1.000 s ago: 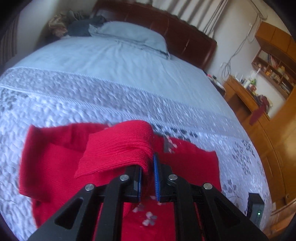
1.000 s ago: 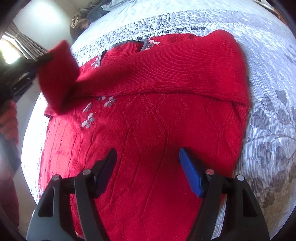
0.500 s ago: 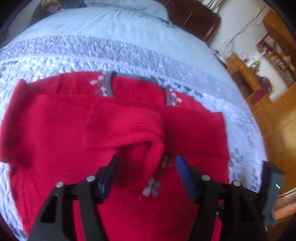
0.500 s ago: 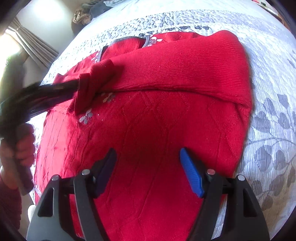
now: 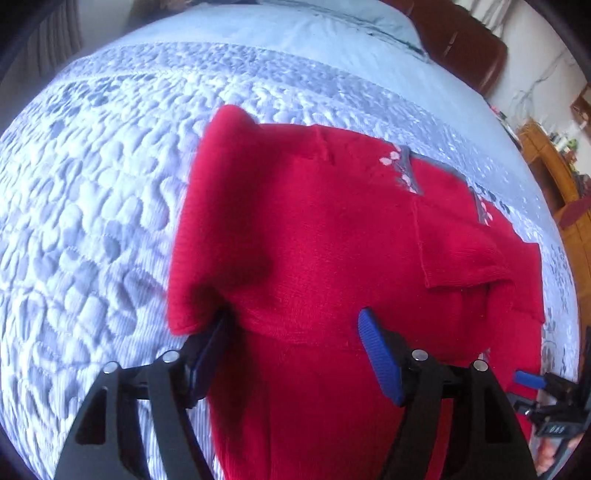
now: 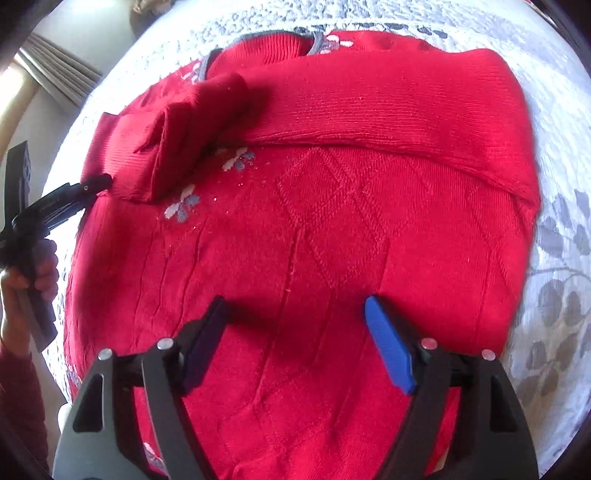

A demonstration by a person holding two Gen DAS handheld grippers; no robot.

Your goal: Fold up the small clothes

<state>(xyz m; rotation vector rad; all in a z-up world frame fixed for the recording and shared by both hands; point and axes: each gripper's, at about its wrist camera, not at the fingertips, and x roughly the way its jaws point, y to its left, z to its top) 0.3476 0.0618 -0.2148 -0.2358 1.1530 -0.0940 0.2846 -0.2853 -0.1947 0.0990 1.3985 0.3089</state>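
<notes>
Left wrist view, nearest first: the left tongs (image 5: 295, 345) stand wide apart with nothing held between them. Their left finger (image 5: 207, 354) sits at the folded left shoulder of the red sweater (image 5: 314, 236), right at the edge of the cloth, though whether it touches the knit I cannot tell; the blue right pad (image 5: 380, 354) hangs over the sweater's body. Beyond them the sweater lies spread on the quilted bedspread (image 5: 92, 206), with one sleeve (image 5: 465, 251) folded across the chest and its cuff ending just beside the grey collar (image 5: 410, 173). At the right edge the other tool's blue tip shows low over the hem. Farther off come the pale blue sheet (image 5: 295, 33), a dark headboard (image 5: 461, 40) and wooden furniture (image 5: 550, 173) by the wall.

Right wrist view, nearest first: the right tongs (image 6: 295, 343) are likewise spread wide and grip nothing, hovering over the lower front of the sweater, whose knit shows a diamond pattern. Past them small grey and white flowers (image 6: 183, 206) are stitched on the chest. Both sleeves are folded inward across the upper part; the cuffs overlap near the collar. At the far left the person's left hand (image 6: 31, 284) grips the handle of the left tool, whose dark tip is right at the sweater's shoulder fold. A curtain (image 6: 62, 74) hangs beyond the bed's corner.
</notes>
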